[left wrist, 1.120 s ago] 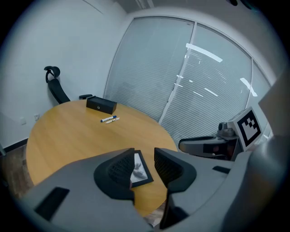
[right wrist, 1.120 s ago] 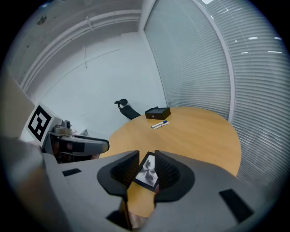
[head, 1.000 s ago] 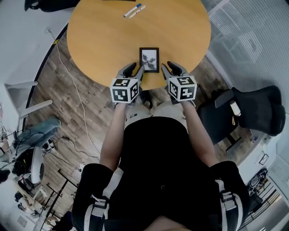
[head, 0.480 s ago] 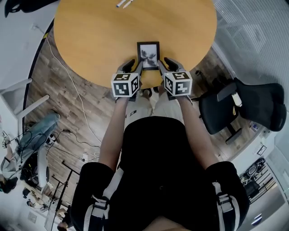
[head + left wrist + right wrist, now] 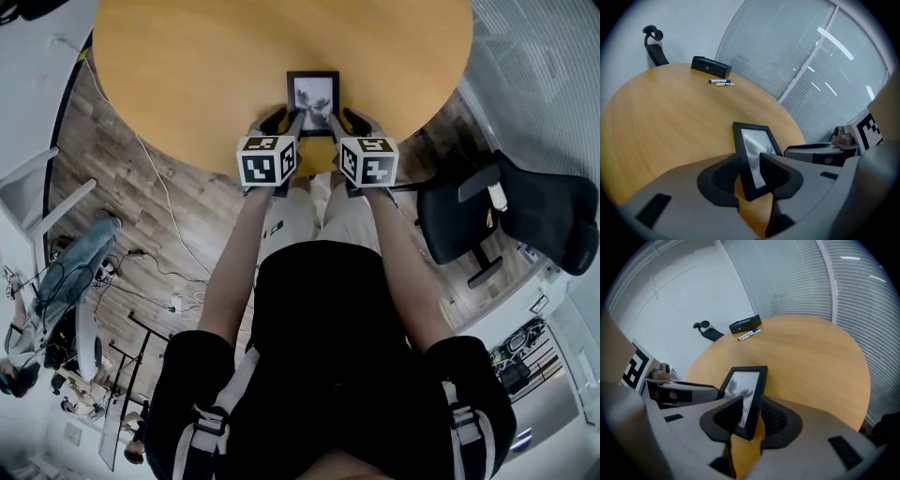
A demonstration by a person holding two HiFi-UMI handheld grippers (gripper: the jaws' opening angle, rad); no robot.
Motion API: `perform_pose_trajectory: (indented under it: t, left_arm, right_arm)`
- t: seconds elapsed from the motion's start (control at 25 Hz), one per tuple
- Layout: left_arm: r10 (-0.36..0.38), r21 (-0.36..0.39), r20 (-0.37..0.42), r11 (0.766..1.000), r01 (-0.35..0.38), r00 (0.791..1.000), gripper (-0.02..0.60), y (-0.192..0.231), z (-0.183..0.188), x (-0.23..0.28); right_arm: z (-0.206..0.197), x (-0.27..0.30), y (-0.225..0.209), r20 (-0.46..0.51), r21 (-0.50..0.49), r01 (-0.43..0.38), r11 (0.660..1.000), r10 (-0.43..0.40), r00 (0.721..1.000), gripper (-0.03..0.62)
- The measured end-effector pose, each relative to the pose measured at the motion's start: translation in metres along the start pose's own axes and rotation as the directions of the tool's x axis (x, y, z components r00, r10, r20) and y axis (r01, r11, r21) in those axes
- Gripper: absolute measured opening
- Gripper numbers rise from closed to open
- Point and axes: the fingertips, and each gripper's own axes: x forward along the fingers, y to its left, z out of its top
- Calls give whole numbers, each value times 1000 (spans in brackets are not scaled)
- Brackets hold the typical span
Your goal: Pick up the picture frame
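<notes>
Picture frame (image 5: 313, 94) lies on round wooden table (image 5: 187, 84), seemingly beside blinds (image 5: 797, 51).

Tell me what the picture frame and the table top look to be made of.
Picture frame: black border with a dull, even finish, probably painted wood or plastic; its pane shows pale streaks of reflected light, so glass or clear plastic. Table: warm tan top with faint grain and a soft sheen, likely wood veneer or laminate; which one is unclear.
</notes>
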Motion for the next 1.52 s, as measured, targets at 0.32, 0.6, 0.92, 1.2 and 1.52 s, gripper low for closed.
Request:
perform_pose_trajectory:
  t: [0.32, 0.6, 0.92, 1.2, 1.52]
  left_arm:
    - [7, -35, -12, 999, -8, 1000, 144, 7, -1, 18]
    - [17, -46, -12, 999, -17, 1000, 100, 10, -6, 21]
    - [8, -34, -21, 999, -8, 1000, 98, 8, -8, 22]
    - [-9, -30, -22, 1000, 8, 1000, 91, 6, -7, 16]
    - [-18, -13, 90, 1000, 20, 996, 89, -13, 40, -22]
  right_arm:
    - [-7, 17, -8, -27, 15, 7, 1000, -7, 1000, 127]
    - [-10, 19, -13, -29, 37, 8, 999, -7, 1000, 114]
    - [-12, 25, -14, 19, 25, -5, 1000, 5, 1000, 95]
    - [-7, 9, -7, -8, 44, 29, 999, -28, 1000, 91]
    - [37, -21, 7, 98, 32, 3, 999, -6, 995, 89]
